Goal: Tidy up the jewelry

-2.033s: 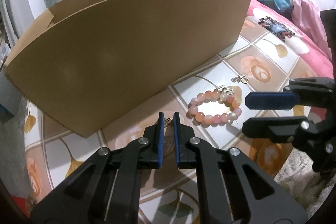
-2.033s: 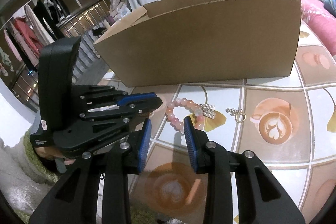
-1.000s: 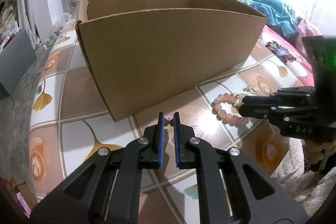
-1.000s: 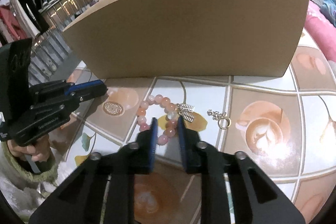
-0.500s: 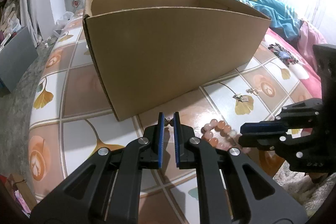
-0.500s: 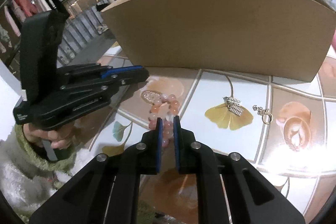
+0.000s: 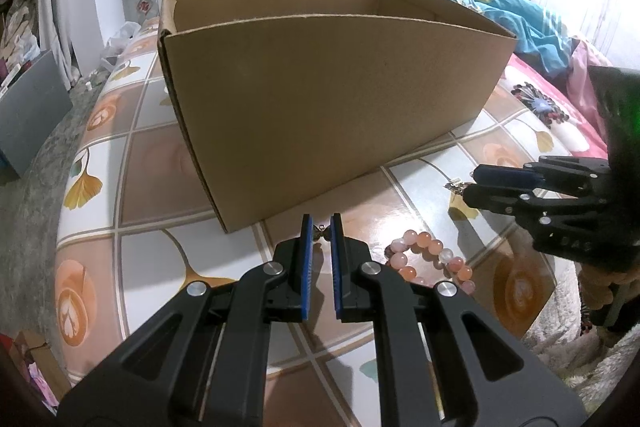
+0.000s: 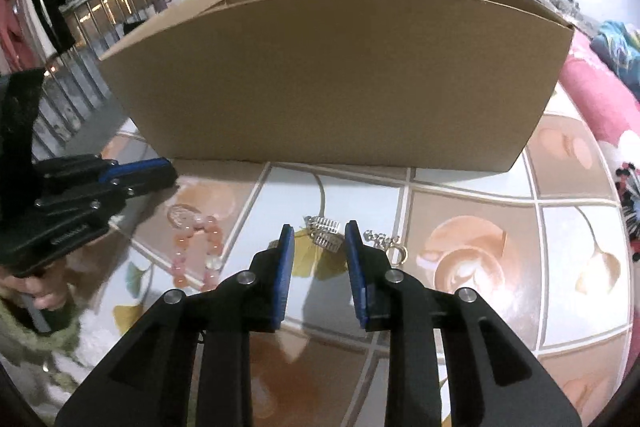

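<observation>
Pinching a small gold charm (image 7: pixel 321 231) at the very tips of its blue pads, the left gripper (image 7: pixel 321 227) hangs just above the counter (image 7: pixel 152 163), in front of the near corner of the cardboard box (image 7: pixel 320 99). The charm sits crosswise between the two pads; its shape is too small to make out.

The pink bead bracelet (image 7: pixel 430 261) lies flat on the counter just right of the left gripper, and in the right wrist view (image 8: pixel 198 247) it is stretched into a narrow loop whose long axis runs away from the camera toward the box. It lies to the left of the right gripper (image 8: pixel 320 231), well outside its reach.

The right gripper is open, its pads spread wide and lowered close to the counter. A pair of silver earrings (image 8: pixel 326 229) lies between the fingertips, side by side, each bar slanting toward the box. A silver chain with a ring clasp (image 8: pixel 386 245) lies just right of the right pad, stretched along the counter with its ring end nearer the camera.

The box stands open-topped behind all the jewelry.
</observation>
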### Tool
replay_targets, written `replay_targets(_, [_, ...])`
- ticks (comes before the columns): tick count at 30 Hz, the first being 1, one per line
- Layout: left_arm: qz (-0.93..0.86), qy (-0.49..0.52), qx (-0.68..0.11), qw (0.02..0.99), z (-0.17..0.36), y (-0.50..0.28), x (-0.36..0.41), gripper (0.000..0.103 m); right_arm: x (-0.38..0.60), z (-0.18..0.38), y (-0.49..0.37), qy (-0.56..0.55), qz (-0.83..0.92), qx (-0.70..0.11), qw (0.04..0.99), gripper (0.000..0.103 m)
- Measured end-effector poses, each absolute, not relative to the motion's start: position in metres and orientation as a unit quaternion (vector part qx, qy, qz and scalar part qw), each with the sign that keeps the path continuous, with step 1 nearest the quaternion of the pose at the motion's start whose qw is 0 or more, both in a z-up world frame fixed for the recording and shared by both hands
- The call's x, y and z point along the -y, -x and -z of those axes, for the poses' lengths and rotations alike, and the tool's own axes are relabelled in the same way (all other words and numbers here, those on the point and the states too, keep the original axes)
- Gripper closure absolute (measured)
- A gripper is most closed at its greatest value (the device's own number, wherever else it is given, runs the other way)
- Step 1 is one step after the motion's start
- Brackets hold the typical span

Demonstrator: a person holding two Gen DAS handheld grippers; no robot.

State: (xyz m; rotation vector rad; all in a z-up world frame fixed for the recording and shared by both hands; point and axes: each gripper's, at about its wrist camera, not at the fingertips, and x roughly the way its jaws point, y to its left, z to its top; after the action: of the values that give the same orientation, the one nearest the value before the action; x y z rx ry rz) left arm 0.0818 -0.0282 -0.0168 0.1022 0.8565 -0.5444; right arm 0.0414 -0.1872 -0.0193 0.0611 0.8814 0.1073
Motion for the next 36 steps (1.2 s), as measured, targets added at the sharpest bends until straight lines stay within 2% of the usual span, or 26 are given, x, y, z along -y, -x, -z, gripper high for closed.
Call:
replay_targets(7, [0.260,-0.051,-0.410,0.873,0.017,-0.083,0.029,0.095,0.172,0.022,-0.043,0.009,-0.041,-0.427,0.903,0.079])
replay_targets(9, [0.259,-0.050,-0.411,0.873,0.017,-0.083,0.029,0.095,0.173,0.022,-0.043,0.006,-0.046,-0.430,0.902,0.089])
replay_targets(12, [0.258,-0.050,-0.411,0.873,0.018,-0.083,0.029,0.095,0.173,0.023,-0.045,-0.001,-0.051,-0.436,0.899,0.097])
replay_targets(27, [0.255,-0.052,-0.405,0.877,0.014,-0.080,0.029,0.095,0.197,0.011,-0.027,-0.065,-0.086,-0.425,0.899,0.100])
replay_targets(36, [0.254,-0.058,-0.399,0.879,0.008,-0.074,0.029,0.095,0.198,0.003,-0.019,-0.062,-0.095,-0.410,0.905,0.100])
